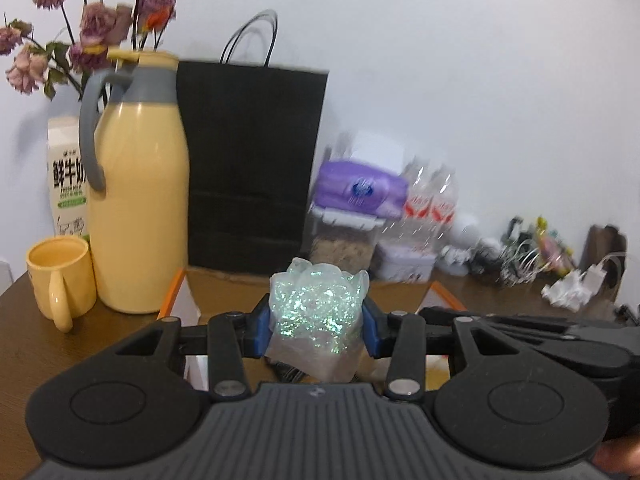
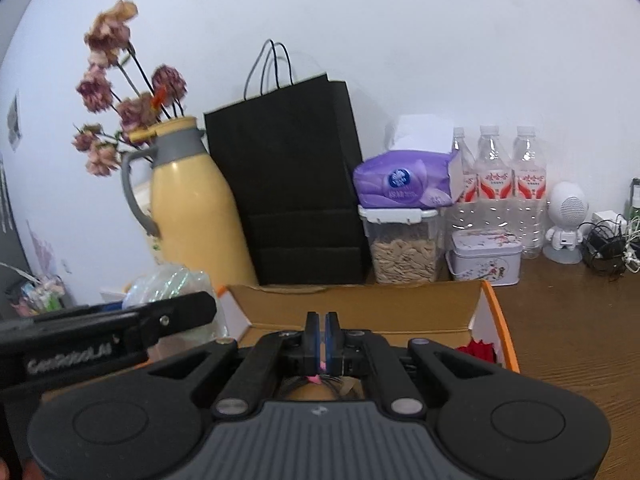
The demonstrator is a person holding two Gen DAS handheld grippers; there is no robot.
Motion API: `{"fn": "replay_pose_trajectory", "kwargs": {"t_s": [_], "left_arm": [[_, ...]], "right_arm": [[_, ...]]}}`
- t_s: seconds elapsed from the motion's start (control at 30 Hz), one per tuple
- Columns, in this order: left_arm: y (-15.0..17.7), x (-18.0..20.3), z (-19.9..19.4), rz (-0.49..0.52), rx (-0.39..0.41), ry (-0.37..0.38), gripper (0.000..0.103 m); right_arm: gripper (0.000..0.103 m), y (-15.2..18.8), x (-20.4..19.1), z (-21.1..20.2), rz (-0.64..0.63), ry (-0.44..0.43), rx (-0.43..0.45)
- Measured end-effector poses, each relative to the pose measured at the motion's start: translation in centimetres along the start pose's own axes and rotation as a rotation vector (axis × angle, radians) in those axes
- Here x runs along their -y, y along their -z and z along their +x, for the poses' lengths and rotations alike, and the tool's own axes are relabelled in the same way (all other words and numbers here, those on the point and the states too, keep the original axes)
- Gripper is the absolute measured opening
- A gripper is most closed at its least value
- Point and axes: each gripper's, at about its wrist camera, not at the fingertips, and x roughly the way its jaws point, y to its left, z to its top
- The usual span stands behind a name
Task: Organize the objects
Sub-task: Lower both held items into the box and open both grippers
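Above an open cardboard box (image 1: 224, 284), the left gripper (image 1: 318, 326) pinches a glittery plastic bag (image 1: 318, 312); the right gripper (image 2: 321, 340) is closed, holding nothing visible.

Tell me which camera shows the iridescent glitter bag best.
The left wrist view: the iridescent glitter bag sits centred and close, clamped between the left gripper's blue pads. The right wrist view shows only part of it, at the left edge behind the other gripper's body.

I'm looking at a lived-in home: a wooden desk (image 2: 568, 320) against a plain white wall, crowded with a yellow thermos jug (image 1: 140, 184), matching mug (image 1: 60, 276), dried flowers (image 2: 120, 96), a milk carton (image 1: 66, 176), tissues (image 2: 404, 184), bottled water (image 2: 496, 184) and tangled charger cables (image 2: 608, 248).
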Motion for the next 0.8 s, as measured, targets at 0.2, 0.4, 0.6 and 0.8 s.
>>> {"fn": "replay_pose_trajectory", "kwargs": {"t_s": [0.2,0.4,0.6,0.8], "left_arm": [[1.4,-0.5,2.2,0.037,-0.069,-0.024,0.045],[1.7,-0.9,2.0,0.051,-0.059,-0.064,0.067],[1.1,-1.1,1.2,0.055,0.001,-0.145,0.103],[0.6,-1.4,1.0,0.04,0.003,-0.151,0.103]], "right_arm": [[0.002,1.6,0.8,1.3,-0.028,0.036,-0.042],[0.006,1.9,1.3,1.2,-0.03,0.046,-0.058],[0.057,1.8,2.0,0.6,-0.028,0.109,-0.039],[0.103,1.4,2.1,-0.3,-0.031,0.124,-0.001]]}}
